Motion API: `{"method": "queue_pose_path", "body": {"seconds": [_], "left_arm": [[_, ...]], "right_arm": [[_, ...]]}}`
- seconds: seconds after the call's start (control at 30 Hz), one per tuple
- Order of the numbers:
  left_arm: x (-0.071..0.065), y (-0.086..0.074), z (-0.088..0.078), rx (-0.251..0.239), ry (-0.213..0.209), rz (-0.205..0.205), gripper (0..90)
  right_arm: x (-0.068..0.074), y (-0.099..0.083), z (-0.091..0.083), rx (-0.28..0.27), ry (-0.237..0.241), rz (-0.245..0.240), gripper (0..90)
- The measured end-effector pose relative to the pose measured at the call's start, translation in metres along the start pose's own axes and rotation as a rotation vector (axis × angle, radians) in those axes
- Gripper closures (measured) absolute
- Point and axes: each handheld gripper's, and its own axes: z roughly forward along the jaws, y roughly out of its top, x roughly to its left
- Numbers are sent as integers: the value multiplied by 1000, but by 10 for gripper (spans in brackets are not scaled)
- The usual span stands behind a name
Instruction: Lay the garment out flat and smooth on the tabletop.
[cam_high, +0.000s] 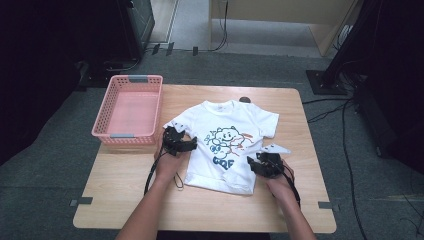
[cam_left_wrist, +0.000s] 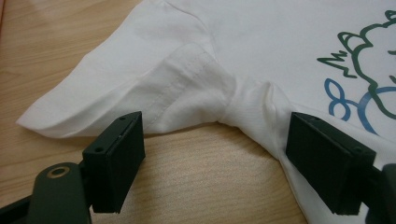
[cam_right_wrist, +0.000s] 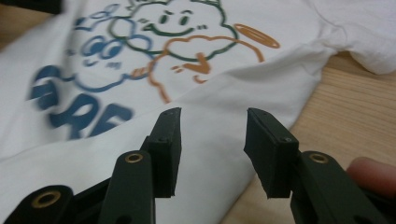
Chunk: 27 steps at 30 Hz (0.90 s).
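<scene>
**On the table: both grippers at the T-shirt's edges**

Across the middle of the wooden table (cam_high: 125, 195) a white T-shirt (cam_high: 227, 145) lies flat, print side up, with a cartoon in green, blue and orange on its chest. A pink basket (cam_high: 131, 131) sits just beside its left sleeve, near the table's far left corner. At the left armpit of the shirt, the left gripper (cam_left_wrist: 215, 158) hovers with its jaws spread wide, the sleeve seam and bare wood between them, pads pressing nothing. The right gripper (cam_right_wrist: 212, 149) is at the shirt's right side hem, jaws parted over the white cloth; whether a pad brushes the fabric is hard to tell, since that view is somewhat blurred. A fingertip shows at the lower right of the right gripper view
</scene>
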Motion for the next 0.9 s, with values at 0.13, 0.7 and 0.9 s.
{"method": "queue_pose_path", "body": {"seconds": [0.13,0.7,0.9], "left_arm": [[0,0,0,0,0,-1,199],[0,0,0,1,-1,-2,199],[0,0,0,-1,1,0,199]], "right_arm": [[-4,3,18,10,-63,-24,602],[-2,29,31,-37,-73,139,579],[26,29,46,37,-177,56,581]]}}
